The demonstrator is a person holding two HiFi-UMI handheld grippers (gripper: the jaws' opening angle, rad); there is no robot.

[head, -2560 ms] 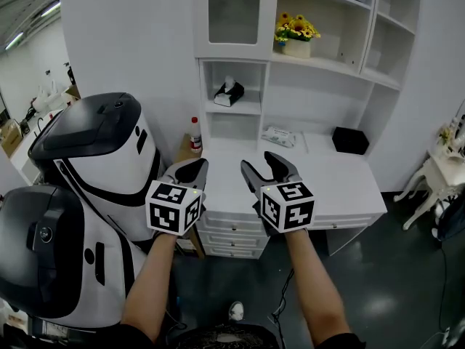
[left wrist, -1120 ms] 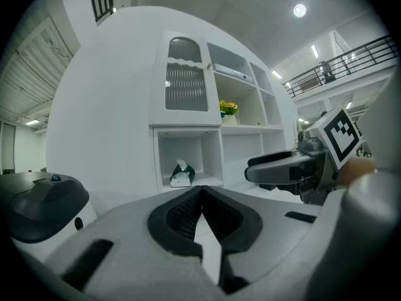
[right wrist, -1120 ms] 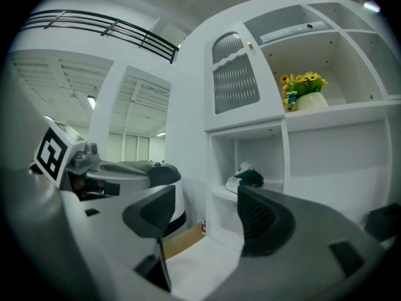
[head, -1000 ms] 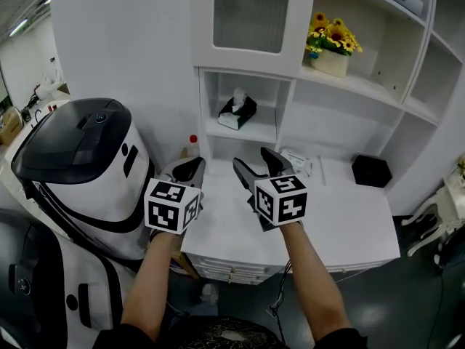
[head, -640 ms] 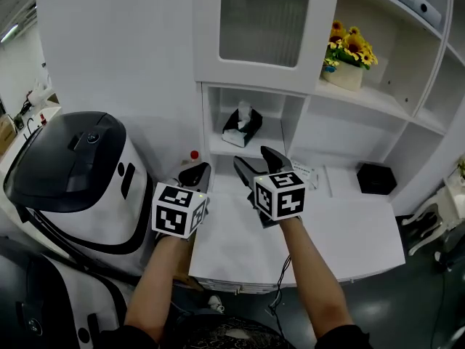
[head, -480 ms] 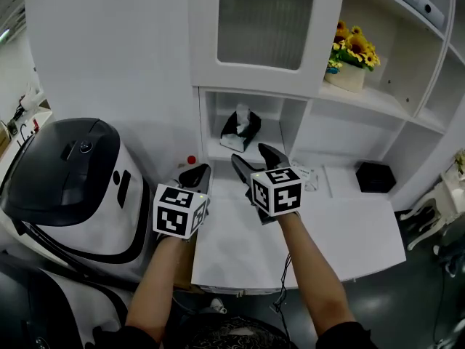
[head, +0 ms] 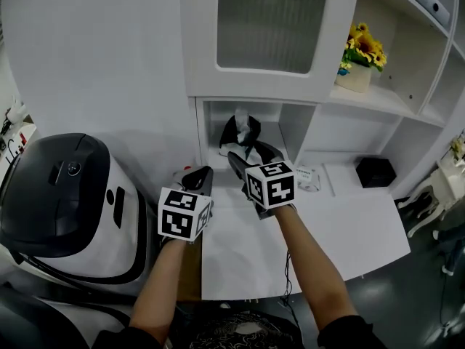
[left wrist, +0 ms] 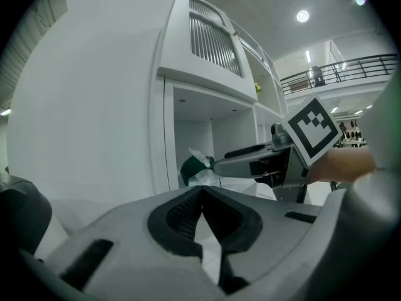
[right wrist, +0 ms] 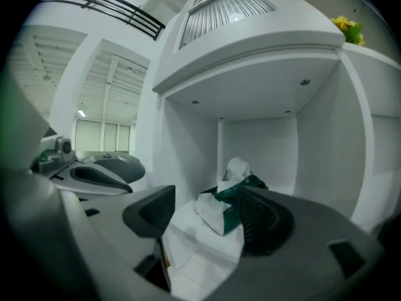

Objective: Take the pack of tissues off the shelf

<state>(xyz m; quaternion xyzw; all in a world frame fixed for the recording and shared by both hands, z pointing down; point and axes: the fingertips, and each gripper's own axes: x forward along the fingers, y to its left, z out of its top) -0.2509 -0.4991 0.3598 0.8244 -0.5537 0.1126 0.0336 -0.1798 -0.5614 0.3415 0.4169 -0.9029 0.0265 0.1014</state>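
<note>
In the head view, the right gripper (head: 251, 153) has moved farther in than half a second ago, and its tips now reach the front of the low shelf (head: 216, 153), where the pack of tissues (head: 241, 130) stands. The left gripper (head: 197, 174) stays nearer, to the left, over the desk (head: 341, 220). In the left gripper view, the left gripper's (left wrist: 202, 200) jaws are pressed together with nothing between them, and the pack (left wrist: 196, 167) lies beyond. In the right gripper view, the right gripper's (right wrist: 207, 217) jaws stand spread, and the pack (right wrist: 235, 197) shows between them on the shelf, still ungripped. Whether the right jaw touches the pack cannot be told.
</note>
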